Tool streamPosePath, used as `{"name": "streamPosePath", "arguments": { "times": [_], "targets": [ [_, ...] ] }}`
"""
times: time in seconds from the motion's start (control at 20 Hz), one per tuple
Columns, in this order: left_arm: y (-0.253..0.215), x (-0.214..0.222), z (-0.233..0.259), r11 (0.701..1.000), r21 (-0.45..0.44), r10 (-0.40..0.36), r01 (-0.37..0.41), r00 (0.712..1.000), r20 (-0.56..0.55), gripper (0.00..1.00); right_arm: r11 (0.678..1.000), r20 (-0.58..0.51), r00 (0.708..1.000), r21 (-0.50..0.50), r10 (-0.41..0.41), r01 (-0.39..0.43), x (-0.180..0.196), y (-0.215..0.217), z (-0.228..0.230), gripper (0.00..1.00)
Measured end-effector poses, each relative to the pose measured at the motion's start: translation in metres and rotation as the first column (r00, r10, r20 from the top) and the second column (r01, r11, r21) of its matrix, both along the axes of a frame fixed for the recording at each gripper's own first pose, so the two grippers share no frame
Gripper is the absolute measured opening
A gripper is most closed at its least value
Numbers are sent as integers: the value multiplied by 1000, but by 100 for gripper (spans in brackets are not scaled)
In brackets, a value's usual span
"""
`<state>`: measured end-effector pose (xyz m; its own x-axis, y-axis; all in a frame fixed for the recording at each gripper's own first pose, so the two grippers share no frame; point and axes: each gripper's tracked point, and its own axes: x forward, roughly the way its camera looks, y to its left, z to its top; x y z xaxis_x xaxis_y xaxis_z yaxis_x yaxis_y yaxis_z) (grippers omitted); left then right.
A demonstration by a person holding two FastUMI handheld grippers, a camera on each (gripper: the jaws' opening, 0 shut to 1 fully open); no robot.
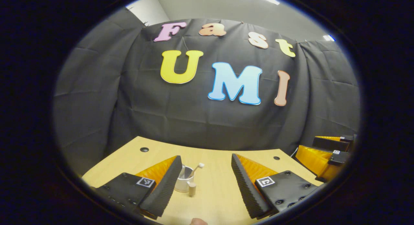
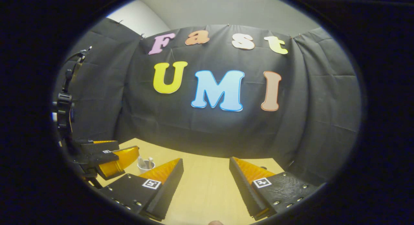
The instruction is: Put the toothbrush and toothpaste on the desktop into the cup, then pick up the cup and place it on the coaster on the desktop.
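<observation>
Left gripper view: left gripper (image 1: 205,183) is hovering over the wood surface (image 1: 220,192), jaws standing wide apart, gripping nothing. White cup (image 1: 183,183) is sitting on the surface just ahead, partly hidden behind the left finger. Toothbrush (image 1: 196,169) is leaning out of the cup, head up and to the right. Toothpaste (image 1: 191,188) is standing upright on the surface, just beside the cup on its right; can't tell if they're touching. Right gripper (image 1: 323,154) is showing at the far right edge, orange and black.

Right gripper view: right gripper (image 2: 207,183) is also hanging over the surface (image 2: 207,186), jaws released, nothing between them. Left gripper (image 2: 110,157) is showing at the left, with a camera mount (image 2: 64,105) rising above it. Cup (image 2: 145,166) is sitting small and farther off here, just beyond that gripper's orange finger, with two white items poking out of its top; too small to tell which is which.
</observation>
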<state>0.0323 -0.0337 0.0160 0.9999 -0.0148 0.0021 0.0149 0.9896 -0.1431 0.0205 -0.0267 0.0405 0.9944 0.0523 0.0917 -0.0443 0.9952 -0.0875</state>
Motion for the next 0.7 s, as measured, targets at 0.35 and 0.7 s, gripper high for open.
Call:
{"name": "streamPosePath", "arguments": {
  "times": [0.35, 0.7],
  "targets": [
    [-7, -15, 13, 1000, 7, 22, -22, 999, 37, 98, 1000, 47, 999, 22, 12, -13, -16, -5, 14, 88],
    [5, -21, 21, 996, 90, -4, -1, 998, 59, 98, 995, 89, 996, 102, 8, -17, -25, 7, 25, 88]
  ]
}}
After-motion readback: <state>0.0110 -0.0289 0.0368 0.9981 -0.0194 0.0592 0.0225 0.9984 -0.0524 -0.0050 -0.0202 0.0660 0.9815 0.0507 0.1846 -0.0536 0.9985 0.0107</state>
